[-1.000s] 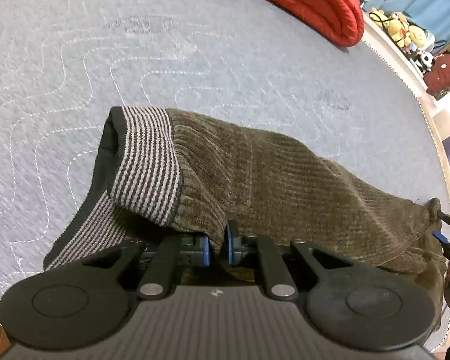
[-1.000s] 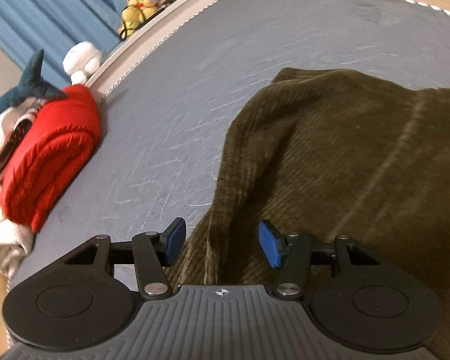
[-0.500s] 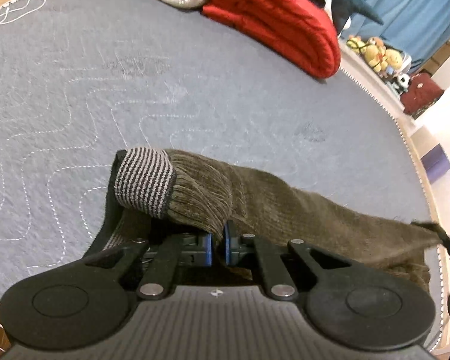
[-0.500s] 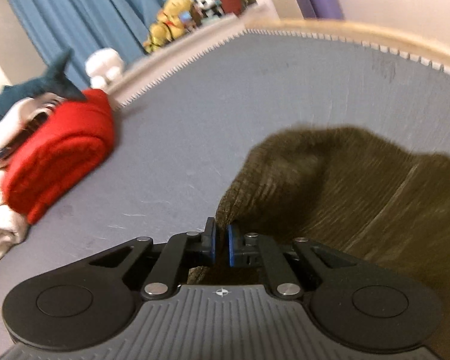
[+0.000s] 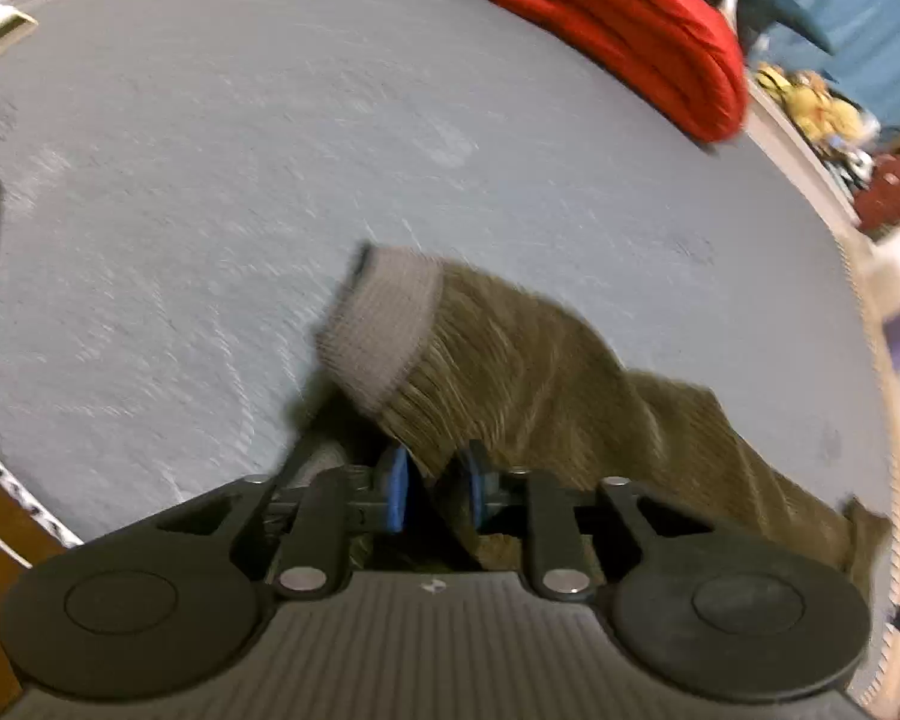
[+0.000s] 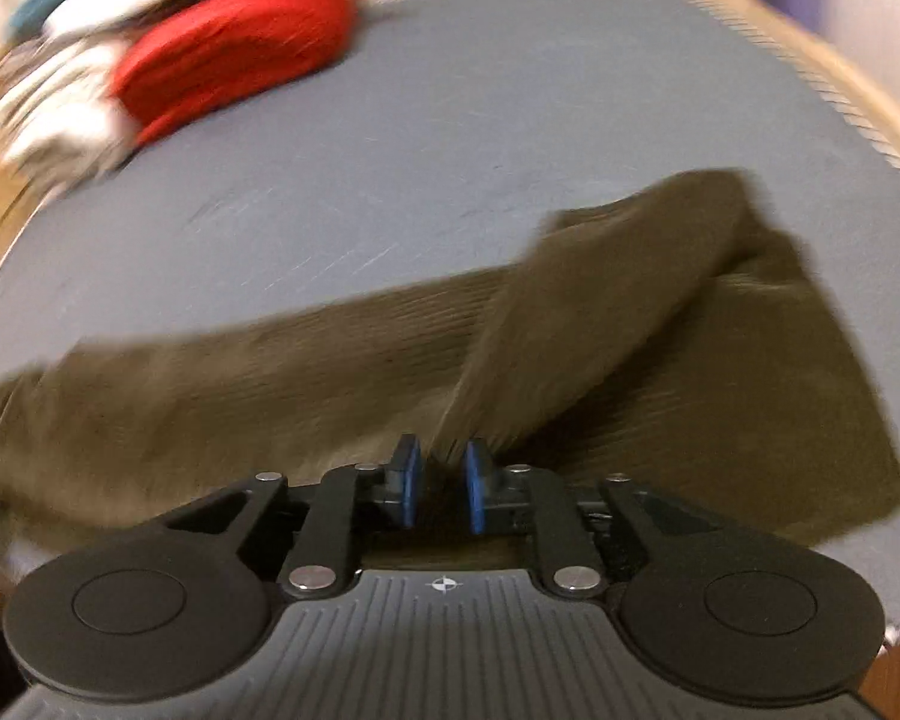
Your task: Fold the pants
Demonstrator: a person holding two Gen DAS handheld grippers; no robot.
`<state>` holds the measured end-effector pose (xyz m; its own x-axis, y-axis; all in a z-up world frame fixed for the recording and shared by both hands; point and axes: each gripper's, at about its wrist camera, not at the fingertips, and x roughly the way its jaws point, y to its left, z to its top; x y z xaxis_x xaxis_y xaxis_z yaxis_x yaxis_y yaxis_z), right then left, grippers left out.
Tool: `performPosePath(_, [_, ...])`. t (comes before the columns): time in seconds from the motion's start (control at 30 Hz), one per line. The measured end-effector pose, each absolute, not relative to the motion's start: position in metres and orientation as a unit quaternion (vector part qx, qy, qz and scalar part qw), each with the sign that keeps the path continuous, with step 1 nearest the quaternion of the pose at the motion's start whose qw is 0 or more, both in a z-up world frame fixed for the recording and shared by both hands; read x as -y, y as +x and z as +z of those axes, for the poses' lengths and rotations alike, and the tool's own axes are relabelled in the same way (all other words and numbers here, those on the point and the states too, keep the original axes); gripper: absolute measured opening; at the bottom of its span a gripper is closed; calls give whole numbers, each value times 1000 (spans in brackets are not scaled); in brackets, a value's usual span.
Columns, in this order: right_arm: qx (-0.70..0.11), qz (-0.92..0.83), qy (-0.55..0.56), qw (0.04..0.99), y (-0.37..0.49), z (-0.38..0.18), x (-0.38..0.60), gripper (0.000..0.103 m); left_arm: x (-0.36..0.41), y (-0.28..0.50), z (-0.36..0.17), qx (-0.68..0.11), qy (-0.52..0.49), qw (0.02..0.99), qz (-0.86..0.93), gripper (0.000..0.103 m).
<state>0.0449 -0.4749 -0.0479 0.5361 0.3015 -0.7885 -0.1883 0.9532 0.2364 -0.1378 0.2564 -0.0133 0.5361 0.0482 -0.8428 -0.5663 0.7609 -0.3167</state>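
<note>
Between both pairs of blue-padded fingers: olive corduroy pants (image 5: pixel 546 372), mid-fold on a grey quilted mat (image 5: pixel 270 138).

The left gripper (image 5: pixel 432 489) has its jaws opening, a fold of cloth near the striped waistband (image 5: pixel 384 324) between its pads; the right gripper (image 6: pixel 441 483) is likewise opening, a raised leg edge rising from its gap. Both seem to be letting go so the doubled layer settles. Beyond the fingertips lies a red folded blanket (image 5: pixel 630 30).
</note>
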Motion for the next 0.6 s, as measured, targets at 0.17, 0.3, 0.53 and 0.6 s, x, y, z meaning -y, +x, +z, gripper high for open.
performPosePath(0.17, [-374,43,102,921,58,-30,506,55,-226,-129,20,-375,-182,885,209,39])
performPosePath(0.3, [-354,33,108,929,82,-44,492,56,-185,-110,40,-371,-129,908,149,43])
performPosePath(0.53, [-387,30,9,922,130,-98,442,61,-126,-65,18,-377,-72,922,51,50])
performPosePath(0.6, [-396,31,-20,918,136,-112,430,61,-113,-55,-10,-420,-46,905,58,50])
